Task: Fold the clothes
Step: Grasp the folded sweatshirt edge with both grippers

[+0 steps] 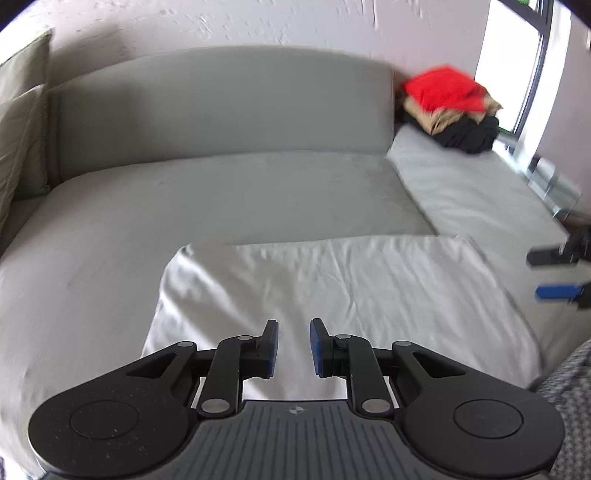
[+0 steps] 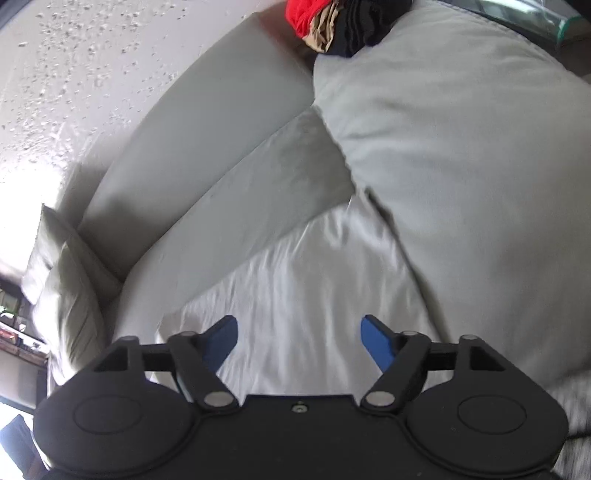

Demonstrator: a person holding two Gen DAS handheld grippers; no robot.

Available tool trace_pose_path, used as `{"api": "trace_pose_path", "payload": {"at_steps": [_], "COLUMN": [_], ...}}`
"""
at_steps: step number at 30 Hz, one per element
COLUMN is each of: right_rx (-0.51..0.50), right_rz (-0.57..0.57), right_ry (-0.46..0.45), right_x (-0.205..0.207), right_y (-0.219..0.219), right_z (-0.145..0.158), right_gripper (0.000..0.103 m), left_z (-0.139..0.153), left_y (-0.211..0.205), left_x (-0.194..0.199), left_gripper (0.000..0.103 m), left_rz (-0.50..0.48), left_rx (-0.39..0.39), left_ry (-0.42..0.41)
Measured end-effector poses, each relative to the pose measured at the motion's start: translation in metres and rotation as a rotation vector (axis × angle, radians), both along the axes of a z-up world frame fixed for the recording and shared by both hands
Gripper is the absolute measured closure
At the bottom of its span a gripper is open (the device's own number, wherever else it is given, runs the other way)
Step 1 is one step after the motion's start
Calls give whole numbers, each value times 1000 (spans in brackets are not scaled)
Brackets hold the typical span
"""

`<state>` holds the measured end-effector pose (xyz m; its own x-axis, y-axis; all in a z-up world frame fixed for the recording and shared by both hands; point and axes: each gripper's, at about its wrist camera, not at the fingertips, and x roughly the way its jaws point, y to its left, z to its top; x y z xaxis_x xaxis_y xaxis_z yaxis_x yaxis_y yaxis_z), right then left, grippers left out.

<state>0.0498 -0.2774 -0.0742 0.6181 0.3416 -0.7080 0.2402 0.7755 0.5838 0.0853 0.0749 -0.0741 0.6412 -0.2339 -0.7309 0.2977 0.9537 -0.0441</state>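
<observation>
A white garment [image 1: 332, 291] lies folded flat in a rectangle on the grey sofa seat [image 1: 221, 192]; it also shows in the right wrist view [image 2: 306, 280]. My left gripper [image 1: 293, 345] hovers over its near edge, open with a narrow gap and empty. My right gripper [image 2: 299, 341] is wide open and empty above the garment; it shows at the right edge of the left wrist view [image 1: 554, 275]. A pile of folded clothes, red on tan on black [image 1: 452, 107], sits at the sofa's far right corner [image 2: 343, 22].
The grey sofa backrest [image 1: 221, 107] runs along a textured wall. Olive cushions [image 1: 18, 129] stand at the left end. A lighter seat cushion [image 2: 461, 166] lies on the right. A glass table [image 1: 554, 184] and a window are at the far right.
</observation>
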Motion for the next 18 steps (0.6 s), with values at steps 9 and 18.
{"api": "trace_pose_path", "payload": {"at_steps": [9,18], "right_rx": [35,170], "right_rz": [-129,-102], "right_ry": [-38,51], "right_x": [82,116], "right_y": [-46,-66], "right_z": [-55,-87], "right_gripper": [69,76], "left_z": [-57,-72], "left_y": [-37,-30], "left_x": [54,69], "left_gripper": [102,95], "left_rz": [-11,83], "left_rx": [-23,-51], "left_ry": [77,147]}}
